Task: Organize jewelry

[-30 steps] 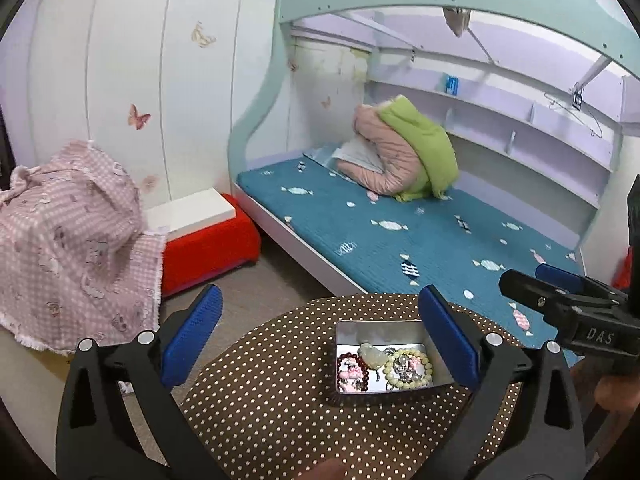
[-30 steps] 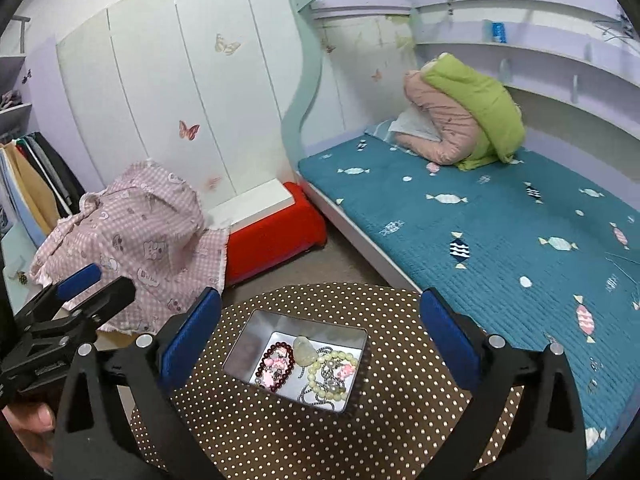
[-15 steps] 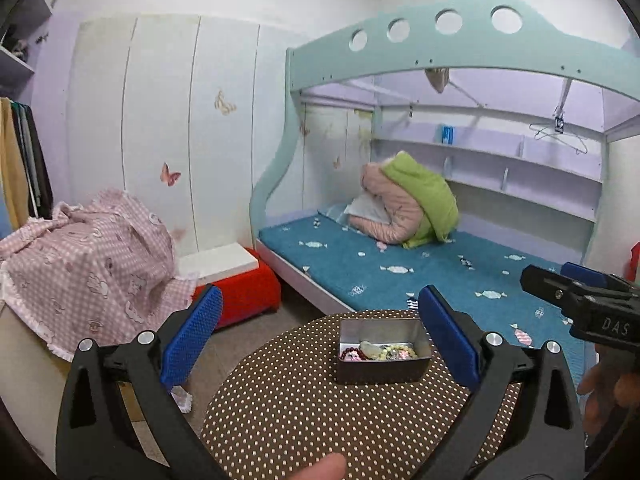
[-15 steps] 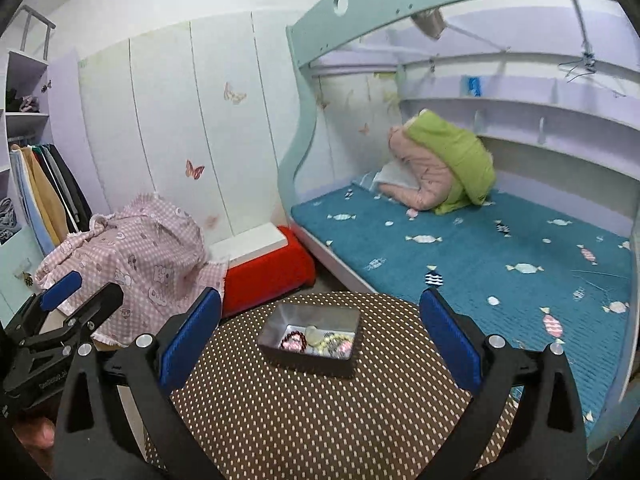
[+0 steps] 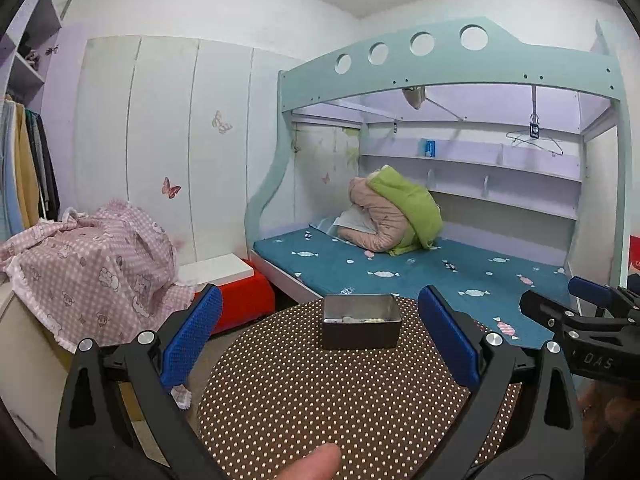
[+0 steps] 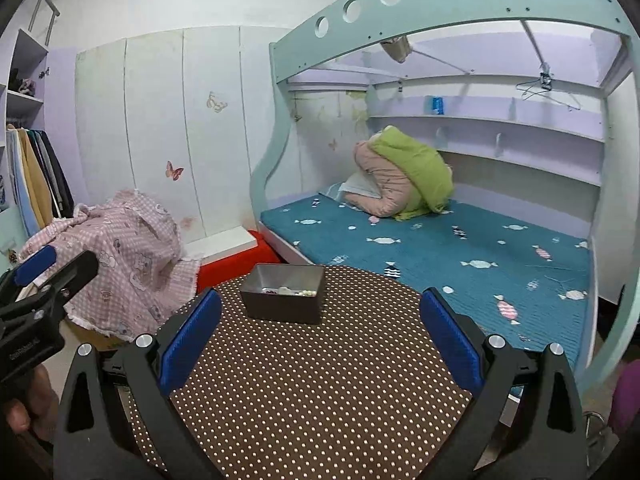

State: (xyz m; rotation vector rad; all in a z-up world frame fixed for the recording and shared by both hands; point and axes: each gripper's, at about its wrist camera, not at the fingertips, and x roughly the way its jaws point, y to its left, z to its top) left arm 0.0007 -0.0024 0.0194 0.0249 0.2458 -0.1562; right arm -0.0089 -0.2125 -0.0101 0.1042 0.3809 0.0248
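A small metal tin [image 5: 361, 326] holding beaded bracelets [image 5: 370, 319] stands at the far side of a round table with a brown polka-dot cloth [image 5: 340, 396]. It also shows in the right wrist view [image 6: 283, 298], with the bracelets [image 6: 292, 291] only partly visible over its rim. My left gripper [image 5: 320, 328] is open and empty, well back from the tin. My right gripper [image 6: 320, 328] is open and empty, also back from it. Each gripper appears at the edge of the other's view, the right one [image 5: 576, 320] and the left one [image 6: 44, 280].
A bunk bed with a teal mattress [image 5: 420, 268] stands behind the table, with a pink and green quilt bundle [image 5: 396, 212] on it. A red box [image 5: 240, 300] and a pink checked cloth [image 5: 92, 268] lie to the left. A thumb tip [image 5: 316, 462] shows at the bottom.
Both grippers have pulled back and tilted up from looking down into the tin. The tin now looks smaller and farther, seen from the side. Both stay open.
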